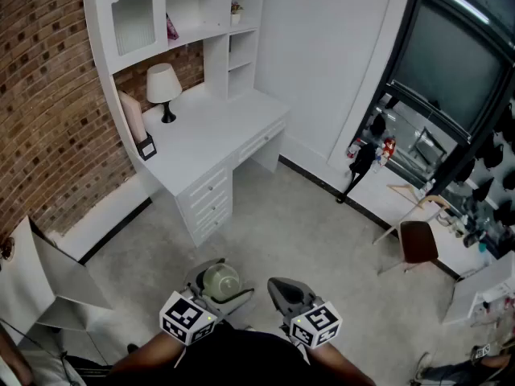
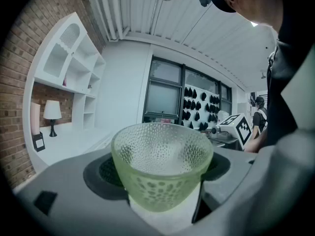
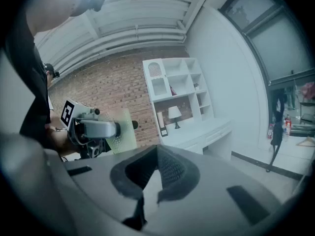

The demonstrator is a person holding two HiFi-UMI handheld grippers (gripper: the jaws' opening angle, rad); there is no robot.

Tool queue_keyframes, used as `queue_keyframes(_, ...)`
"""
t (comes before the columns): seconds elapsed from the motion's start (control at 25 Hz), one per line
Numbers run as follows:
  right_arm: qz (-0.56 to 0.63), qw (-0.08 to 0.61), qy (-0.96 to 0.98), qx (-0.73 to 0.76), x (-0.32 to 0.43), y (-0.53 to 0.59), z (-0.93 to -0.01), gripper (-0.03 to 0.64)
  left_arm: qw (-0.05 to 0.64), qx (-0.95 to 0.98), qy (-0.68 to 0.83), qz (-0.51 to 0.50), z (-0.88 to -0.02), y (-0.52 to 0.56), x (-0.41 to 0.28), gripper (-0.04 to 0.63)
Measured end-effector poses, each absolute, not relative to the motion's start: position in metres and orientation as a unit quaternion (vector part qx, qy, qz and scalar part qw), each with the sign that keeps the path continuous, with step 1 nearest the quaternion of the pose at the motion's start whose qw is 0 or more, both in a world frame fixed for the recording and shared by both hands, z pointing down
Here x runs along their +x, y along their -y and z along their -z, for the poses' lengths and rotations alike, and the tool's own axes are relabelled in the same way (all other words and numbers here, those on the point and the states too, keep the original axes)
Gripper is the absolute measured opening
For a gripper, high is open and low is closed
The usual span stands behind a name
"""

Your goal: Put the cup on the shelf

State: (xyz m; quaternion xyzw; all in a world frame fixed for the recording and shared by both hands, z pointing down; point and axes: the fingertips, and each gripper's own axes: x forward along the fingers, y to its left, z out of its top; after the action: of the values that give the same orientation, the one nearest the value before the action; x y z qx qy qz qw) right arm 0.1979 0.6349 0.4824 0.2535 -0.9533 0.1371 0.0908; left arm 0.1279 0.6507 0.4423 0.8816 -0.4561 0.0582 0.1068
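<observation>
A pale green dimpled glass cup (image 1: 221, 282) stands upright between the jaws of my left gripper (image 1: 219, 278), held low in front of me above the floor. In the left gripper view the cup (image 2: 162, 166) fills the gap between the two grey jaws, which stand wide and press on its sides. My right gripper (image 1: 286, 289) hangs beside it, shut, with nothing in it; its dark pads (image 3: 170, 170) meet. The white shelf unit (image 1: 201, 6) stands over a white desk (image 1: 221, 127) against the brick wall, well ahead and to the left.
A white lamp (image 1: 163, 87) and a small frame (image 1: 146, 146) stand on the desk. Desk drawers (image 1: 211, 199) face the grey floor (image 1: 298, 223). A brown chair (image 1: 418, 242) and cluttered tables stand at the right under a large window (image 1: 455, 63). A white panel (image 1: 48, 284) leans at the left.
</observation>
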Motion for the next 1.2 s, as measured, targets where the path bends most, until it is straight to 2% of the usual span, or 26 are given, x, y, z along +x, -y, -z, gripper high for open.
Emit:
queue_keyframes(0.68,-0.157,0.087,0.952,0.250,0.182,-0.623,-0.490,0.005,0.122,0.877,0.462,-0.058,-0.455,-0.643,0.113,0.400)
queue_keyframes(0.96,-0.153,0.095,0.951,0.250,0.138,-0.589,-0.493,0.006,0.136,0.870,0.471,-0.053,-0.465,-0.615,0.070,0.400)
queue_keyframes(1.2,-0.139,0.105,0.952,0.252,0.093,-0.542,-0.489,0.006,0.114,0.873,0.472,-0.052,-0.450,-0.557,0.026,0.400)
